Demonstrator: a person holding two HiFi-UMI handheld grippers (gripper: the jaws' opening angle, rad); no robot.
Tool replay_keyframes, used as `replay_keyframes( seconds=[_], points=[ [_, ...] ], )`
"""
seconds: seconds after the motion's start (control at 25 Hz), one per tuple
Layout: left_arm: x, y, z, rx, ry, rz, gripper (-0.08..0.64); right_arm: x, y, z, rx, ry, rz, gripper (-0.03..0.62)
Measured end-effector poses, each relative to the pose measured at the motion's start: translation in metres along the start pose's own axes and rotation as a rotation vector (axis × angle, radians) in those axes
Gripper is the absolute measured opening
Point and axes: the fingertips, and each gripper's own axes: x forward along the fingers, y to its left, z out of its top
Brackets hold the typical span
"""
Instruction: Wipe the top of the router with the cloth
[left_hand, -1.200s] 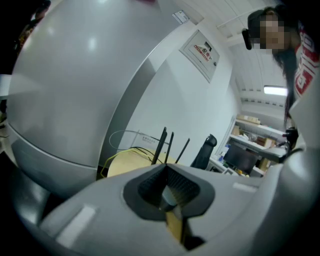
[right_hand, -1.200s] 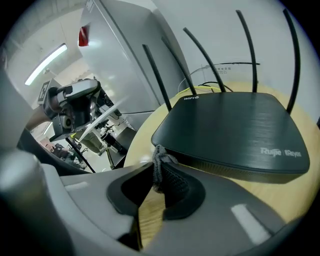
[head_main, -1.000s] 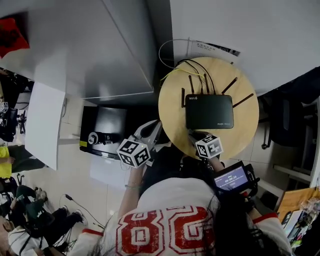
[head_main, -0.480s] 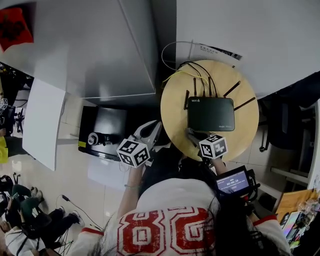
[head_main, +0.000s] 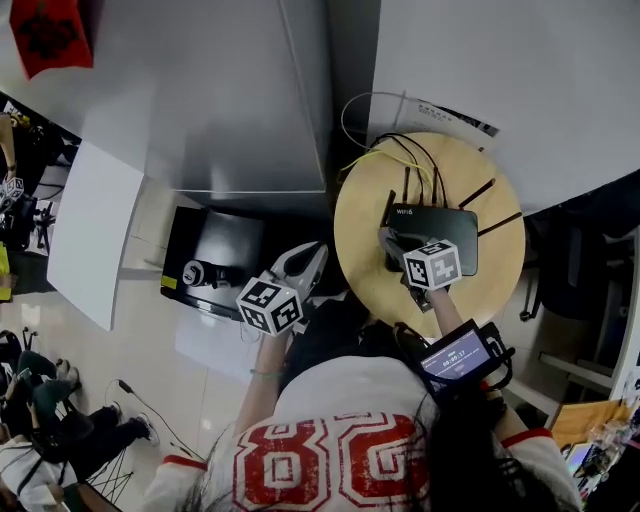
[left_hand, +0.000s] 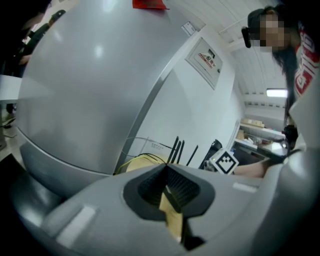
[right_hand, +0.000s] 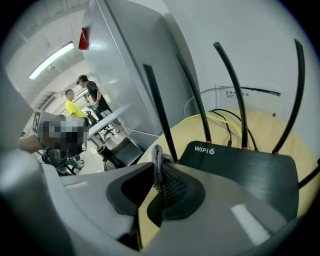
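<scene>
Router (head_main: 455, 225): black, flat, marked "WIFI 6" on its top face. It is seen lying on the round wooden table (head_main: 365, 215), towards the far side. Four black antennas (right_hand: 159, 115) are raised along its rear edge. Black cables and a yellow cable (head_main: 375, 160) are led off behind it towards the wall.

Cloth (right_hand: 158, 156): grey and knitted, pinched in a fold between the jaws of the right gripper (head_main: 390, 240). The jaws are closed onto it, and a tuft is seen standing up above the fingertips.

The right gripper is held over the router's near left corner, next to the leftmost antenna. Contact between cloth and router top is probable, but it cannot be confirmed from these angles.

Left gripper (head_main: 312, 255): held off the table, beside its left edge and well apart from the router. In the left gripper view the two pads are seen brought together at the tips, with nothing between them.

Surroundings: a large grey cabinet (head_main: 230, 90) is noted to the left of the table, with a white wall behind it. A black box (head_main: 225, 245) is noted on the floor below the cabinet. A small lit screen (head_main: 458, 355) is carried at the person's right forearm. Two people (right_hand: 80, 100) are visible far off in the right gripper view, one of them in a yellow top.
</scene>
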Motion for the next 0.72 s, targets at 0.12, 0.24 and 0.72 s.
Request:
replay_keyframes(
  seconds=[0.12,0.24,0.72],
  points=[
    [-0.010,0.010,0.001,-0.007,-0.013,0.036,0.000,0.012,-0.006,0.010,-0.024,0.019,-0.008,0.043],
    [-0.019,0.016,0.003,-0.015,-0.028,0.066,0.000,0.022,-0.008,0.014,-0.051,0.050,-0.006,0.043],
    [-0.021,0.016,-0.001,-0.027,-0.027,0.073,0.000,0.022,-0.001,-0.013,-0.046,0.108,0.008,0.043]
  ],
)
